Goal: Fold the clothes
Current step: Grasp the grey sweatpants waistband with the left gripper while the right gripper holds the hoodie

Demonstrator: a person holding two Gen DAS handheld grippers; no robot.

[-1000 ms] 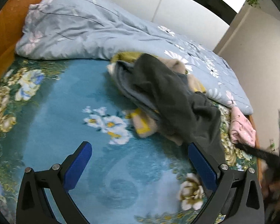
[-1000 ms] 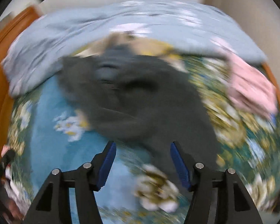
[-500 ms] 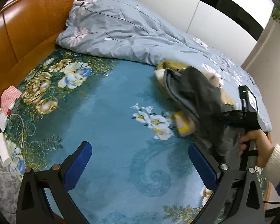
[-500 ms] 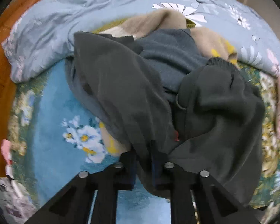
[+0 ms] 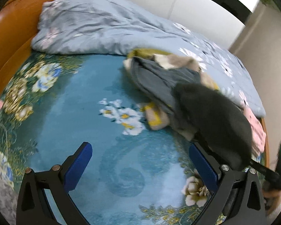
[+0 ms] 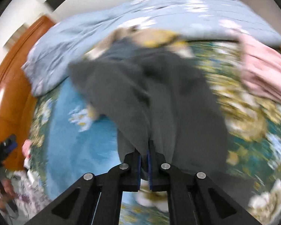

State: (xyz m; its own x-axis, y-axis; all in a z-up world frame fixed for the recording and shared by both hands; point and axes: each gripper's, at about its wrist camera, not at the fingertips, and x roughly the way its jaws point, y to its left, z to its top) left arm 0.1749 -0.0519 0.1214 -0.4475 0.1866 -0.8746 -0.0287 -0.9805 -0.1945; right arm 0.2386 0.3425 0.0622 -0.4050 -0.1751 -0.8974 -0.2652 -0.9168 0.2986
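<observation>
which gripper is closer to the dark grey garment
Right. The right gripper is shut on the dark grey garment. The left gripper is open over bare blue bedspread, the garment off to its right.

The dark grey garment looks like soft, matt, fleecy cloth. The teal floral bed cover is a smooth printed fabric with a faint sheen. At the upper left of the frame, the headboard is glossy varnished wood. The left gripper has matt black plastic arms, ribbed blue pads and bright metal rivets.
</observation>
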